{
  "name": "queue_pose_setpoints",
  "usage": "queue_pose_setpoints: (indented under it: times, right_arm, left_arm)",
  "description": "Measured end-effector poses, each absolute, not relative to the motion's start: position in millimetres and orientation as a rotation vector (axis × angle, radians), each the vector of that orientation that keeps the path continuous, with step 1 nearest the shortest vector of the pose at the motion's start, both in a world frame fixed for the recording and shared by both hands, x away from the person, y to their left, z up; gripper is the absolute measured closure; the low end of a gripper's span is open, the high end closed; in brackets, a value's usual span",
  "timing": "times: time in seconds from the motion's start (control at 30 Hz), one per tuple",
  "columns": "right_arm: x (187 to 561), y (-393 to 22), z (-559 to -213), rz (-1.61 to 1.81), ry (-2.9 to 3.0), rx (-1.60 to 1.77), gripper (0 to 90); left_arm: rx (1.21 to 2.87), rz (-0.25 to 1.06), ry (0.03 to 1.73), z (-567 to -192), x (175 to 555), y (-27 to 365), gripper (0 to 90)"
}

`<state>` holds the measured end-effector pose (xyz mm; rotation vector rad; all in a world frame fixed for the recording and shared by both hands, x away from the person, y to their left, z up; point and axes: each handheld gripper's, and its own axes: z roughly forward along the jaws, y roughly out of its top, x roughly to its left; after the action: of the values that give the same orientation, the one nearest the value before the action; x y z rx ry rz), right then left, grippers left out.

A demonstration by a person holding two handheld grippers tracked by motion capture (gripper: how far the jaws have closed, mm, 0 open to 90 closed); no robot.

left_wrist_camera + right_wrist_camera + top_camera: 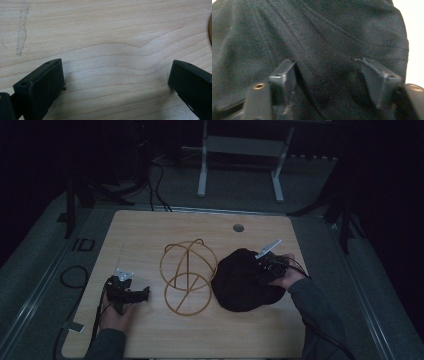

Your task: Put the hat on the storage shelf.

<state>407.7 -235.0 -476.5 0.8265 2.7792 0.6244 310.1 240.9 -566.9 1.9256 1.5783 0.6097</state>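
The black cap (242,281) lies near the table's (150,232) right edge, beside the wire frame (187,276) at the middle. The right gripper (325,75) straddles a fold of cap cloth, jaws partly apart, grip uncertain. The left gripper (116,82) rests wide open over bare wood near the left edge, holding nothing. No readable writing

Table (150,235): light wood top with visible grain, rounded corners, sitting in a dim room.
Cable port (238,227): small round grey opening near the table's far edge, right of centre.
Wire frame (187,276): thin golden-tan loops crossing one another, lying on the table's middle.
White stand (240,150): pale metal frame with two legs on the floor beyond the table.
Floor cables (157,190): dark cords trailing over grey floor behind the table's far left.
Smudge (22,30): faint grey streak on the wood.
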Motion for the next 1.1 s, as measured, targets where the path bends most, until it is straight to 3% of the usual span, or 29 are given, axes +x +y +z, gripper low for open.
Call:
queue_pose_setpoints:
  times: [0.6,0.73,1.1]
  right_arm:
    - [409.8,-236.0,-474.0,0.632,2.813,0.815,78.7]
    - [408.3,-239.1,-469.6,0.693,2.815,0.812,83.2]
    - [404.1,-243.4,-455.2,0.748,2.84,0.739,85.2]
  left_arm:
    - [1.927,0.611,1.578,-566.9,310.1,241.0,0.1]
    - [1.925,0.61,1.578,-566.9,310.1,240.9,0.1]
    - [1.926,0.611,1.578,-566.9,310.1,241.0,0.1]
